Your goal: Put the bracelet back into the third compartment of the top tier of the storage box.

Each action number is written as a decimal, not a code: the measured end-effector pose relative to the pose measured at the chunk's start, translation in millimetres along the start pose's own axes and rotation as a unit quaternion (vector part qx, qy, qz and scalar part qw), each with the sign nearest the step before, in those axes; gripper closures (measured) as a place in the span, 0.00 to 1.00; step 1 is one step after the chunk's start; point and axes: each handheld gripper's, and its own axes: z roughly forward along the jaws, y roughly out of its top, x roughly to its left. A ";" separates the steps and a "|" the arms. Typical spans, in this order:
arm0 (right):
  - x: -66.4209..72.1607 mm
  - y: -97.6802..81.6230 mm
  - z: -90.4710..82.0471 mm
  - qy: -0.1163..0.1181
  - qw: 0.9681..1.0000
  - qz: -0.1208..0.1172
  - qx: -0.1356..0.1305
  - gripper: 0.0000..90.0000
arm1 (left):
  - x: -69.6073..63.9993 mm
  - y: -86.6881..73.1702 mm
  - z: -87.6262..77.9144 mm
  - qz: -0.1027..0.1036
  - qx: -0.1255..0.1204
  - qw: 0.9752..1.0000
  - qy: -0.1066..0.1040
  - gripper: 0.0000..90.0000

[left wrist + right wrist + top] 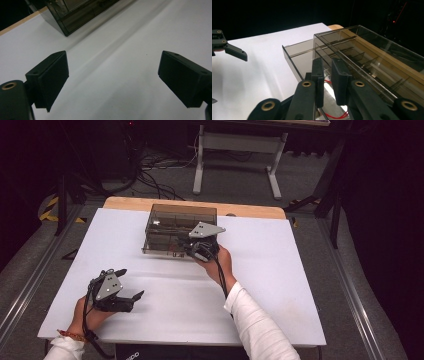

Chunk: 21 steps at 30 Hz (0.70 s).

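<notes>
Bright overhead light glares off the white table [150, 320]; dark surroundings, soft focus.

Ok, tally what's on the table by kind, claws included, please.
Claws: 2 (left claw, right claw)
Smoky clear drawer boxes: 1 (box)
Red cords in its open drawer: 1 (cord)
Total: 4

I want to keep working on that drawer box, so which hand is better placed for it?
The right. The right gripper is already at the drawer box, its fingers almost together over the pulled-out drawer. The left gripper sits open, well short of it.
</notes>
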 end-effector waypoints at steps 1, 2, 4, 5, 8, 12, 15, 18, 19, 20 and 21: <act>-0.4 -0.3 -1.4 -0.002 1.000 0.000 -0.002 0.90 | 0.1 0.1 -0.4 0.001 0.000 1.000 0.002 0.12; -0.8 -1.0 -2.4 -0.002 1.000 0.002 -0.003 0.91 | 0.1 0.0 -0.5 0.001 0.000 1.000 0.003 0.12; -1.6 -3.3 -1.8 -0.004 1.000 0.002 0.004 0.92 | -0.2 -0.2 -0.3 -0.001 0.000 1.000 0.002 0.12; -2.2 -4.9 -0.9 -0.004 1.000 0.002 0.009 0.94 | -0.2 -0.2 0.0 0.001 0.001 1.000 0.001 0.12; -4.9 -9.5 3.7 -0.004 1.000 0.001 0.026 0.96 | -0.4 -0.1 0.0 0.004 0.001 1.000 0.001 0.12; -8.5 -12.1 4.3 -0.003 1.000 0.010 0.026 0.98 | 0.9 -1.0 0.3 -0.001 0.001 1.000 0.001 0.12; -8.3 -12.4 3.0 -0.005 1.000 0.011 0.022 0.97 | 0.8 -0.9 0.9 0.003 0.002 1.000 0.003 0.12; -6.8 -12.0 -0.5 -0.018 1.000 0.010 0.012 0.88 | -0.1 -0.6 0.3 0.003 0.004 1.000 0.001 0.12; -6.5 -11.9 -1.9 -0.022 1.000 0.010 0.007 0.88 | 0.0 -0.6 0.2 0.003 0.004 1.000 0.002 0.13; -6.4 -11.6 -2.9 -0.018 1.000 0.010 0.006 0.88 | 0.3 -0.6 0.3 0.004 0.005 1.000 0.002 0.13; -5.9 -11.3 -4.0 -0.019 1.000 0.009 0.005 0.86 | 1.0 -0.6 0.7 0.006 0.004 1.000 0.003 0.13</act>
